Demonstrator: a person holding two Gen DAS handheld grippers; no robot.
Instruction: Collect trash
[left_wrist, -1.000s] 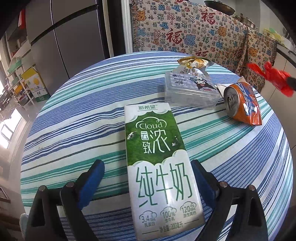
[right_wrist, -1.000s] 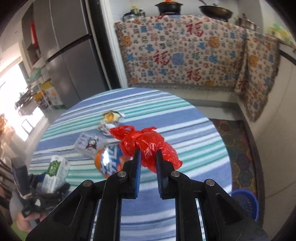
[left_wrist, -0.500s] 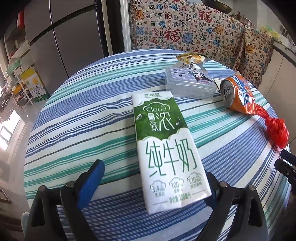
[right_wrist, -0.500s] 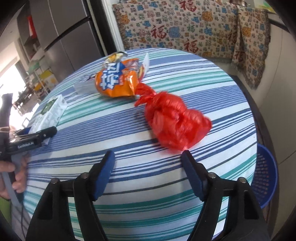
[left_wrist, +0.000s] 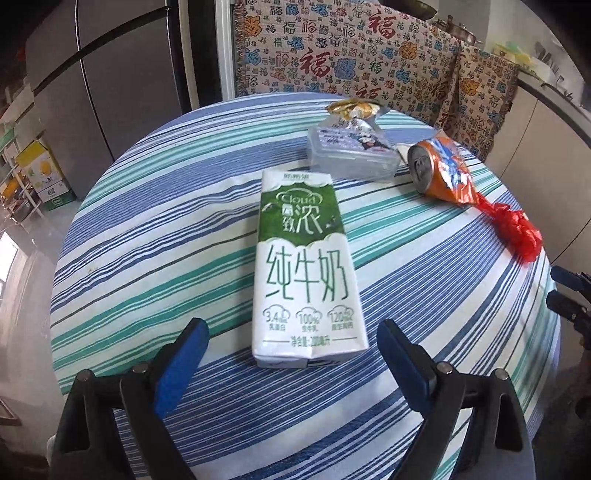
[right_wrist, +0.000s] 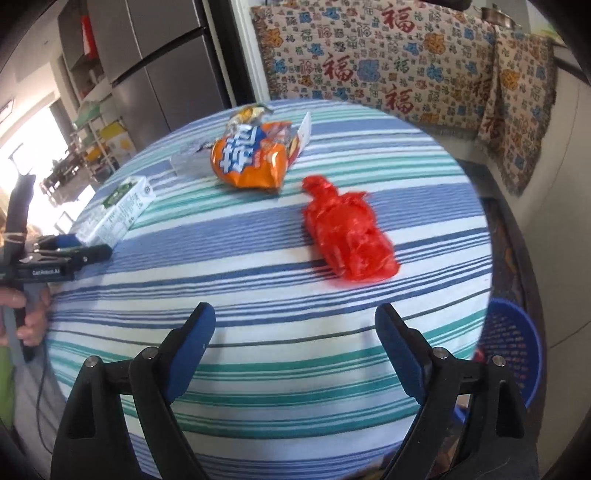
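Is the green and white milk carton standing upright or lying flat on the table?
Lying flat. The milk carton rests on its broad side on the striped table, printed front facing up.

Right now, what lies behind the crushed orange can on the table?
Behind the orange can lie a clear plastic box and a crumpled wrapper. What the box holds cannot be seen.

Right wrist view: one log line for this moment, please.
right tool: opening, empty | red bag: on table | left tool: open | carton: lying flat

Right tool (right_wrist: 291, 343) dropped red bag (right_wrist: 349, 236) onto table (right_wrist: 258, 258), opening.
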